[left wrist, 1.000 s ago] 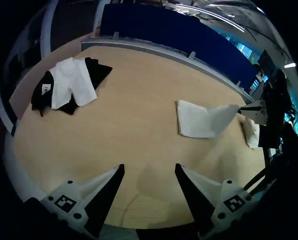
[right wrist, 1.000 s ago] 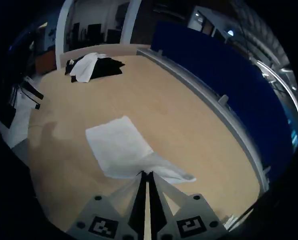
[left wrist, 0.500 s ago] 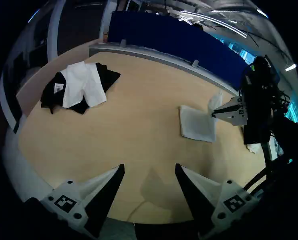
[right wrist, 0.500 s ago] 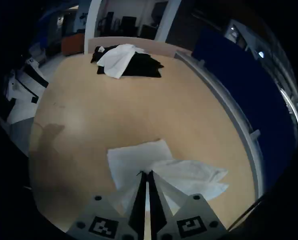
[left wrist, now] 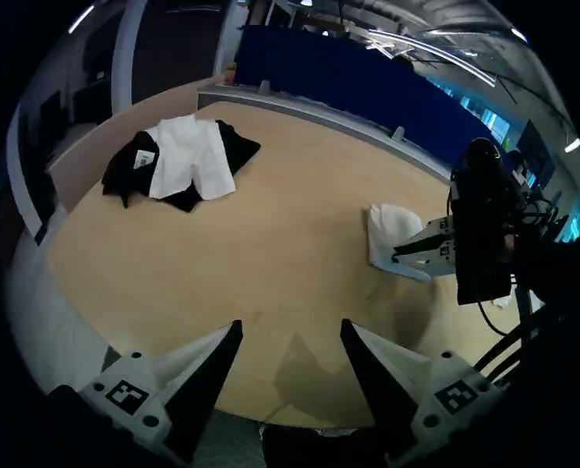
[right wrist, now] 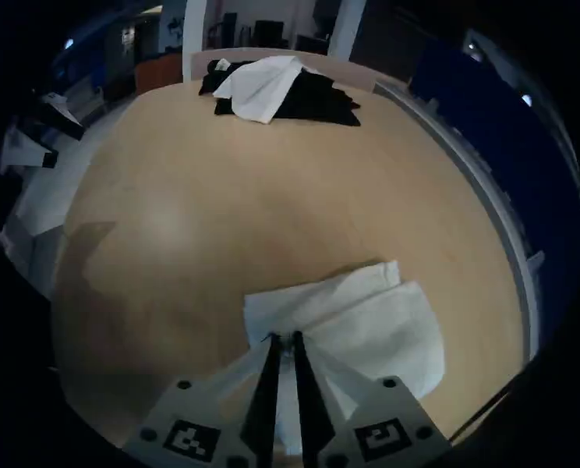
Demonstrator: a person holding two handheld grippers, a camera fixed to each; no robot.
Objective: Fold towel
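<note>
White, soft and light, the towel lies part-folded well apart from the black-and-white clothes pile, my right gripper pinching its near edge and my left gripper spread empty; I judge it limp, best held by corners.

The white cloth towel lies on the pale wooden table, folded over itself, the upper layer a little askew on the lower one. Its near edge reaches between the fingertips of my right gripper.
</note>
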